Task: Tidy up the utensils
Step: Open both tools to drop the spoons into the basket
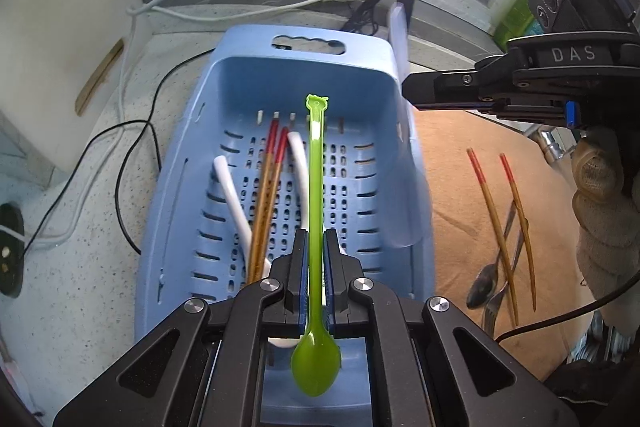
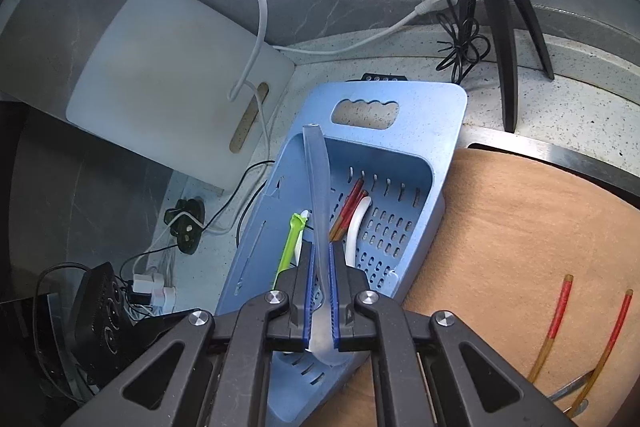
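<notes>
A blue slotted basket stands on the counter. Inside lie two white spoons and a pair of red-tipped chopsticks. My left gripper is shut on a green plastic spoon, held over the basket, bowl toward the camera. My right gripper is shut on a translucent pale-blue spoon over the basket's left side; this spoon shows in the left wrist view at the basket's right wall. The green spoon shows just left of it.
An orange cloth lies right of the basket with two red-tipped chopsticks, a metal spoon and a fork. A white cutting board, cables and a tripod stand behind.
</notes>
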Demonstrator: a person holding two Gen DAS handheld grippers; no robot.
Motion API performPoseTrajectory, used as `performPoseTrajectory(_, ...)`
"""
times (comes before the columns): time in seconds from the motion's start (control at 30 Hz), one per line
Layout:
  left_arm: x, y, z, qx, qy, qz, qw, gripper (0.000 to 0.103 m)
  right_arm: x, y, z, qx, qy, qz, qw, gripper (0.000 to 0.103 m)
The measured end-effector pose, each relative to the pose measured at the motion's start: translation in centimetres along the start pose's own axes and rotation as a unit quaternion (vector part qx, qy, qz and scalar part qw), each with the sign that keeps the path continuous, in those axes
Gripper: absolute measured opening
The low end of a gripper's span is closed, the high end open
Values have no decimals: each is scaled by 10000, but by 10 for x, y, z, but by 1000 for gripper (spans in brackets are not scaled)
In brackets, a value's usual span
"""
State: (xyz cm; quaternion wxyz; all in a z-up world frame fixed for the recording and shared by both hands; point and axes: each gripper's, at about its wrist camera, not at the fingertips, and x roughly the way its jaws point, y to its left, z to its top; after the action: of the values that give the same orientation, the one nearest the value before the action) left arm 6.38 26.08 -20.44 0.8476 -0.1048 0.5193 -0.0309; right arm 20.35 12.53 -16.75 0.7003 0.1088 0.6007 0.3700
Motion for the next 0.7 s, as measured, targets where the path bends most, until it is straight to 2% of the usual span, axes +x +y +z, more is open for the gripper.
performPoseTrajectory(0.1,1,4,0,-72,17,28,10000,14,4,0,2,-17,2,-57,10000,9)
performPoseTrajectory(0.43,-6,2,-3,-137,-69,48,9999,14,1,-4,1,-58,44,-77,9999,12)
performPoseTrajectory(0.7,-19,-15,-6,-65,-207,38,9998,14,-25,-8,-6,-180,-97,-107,9997,21)
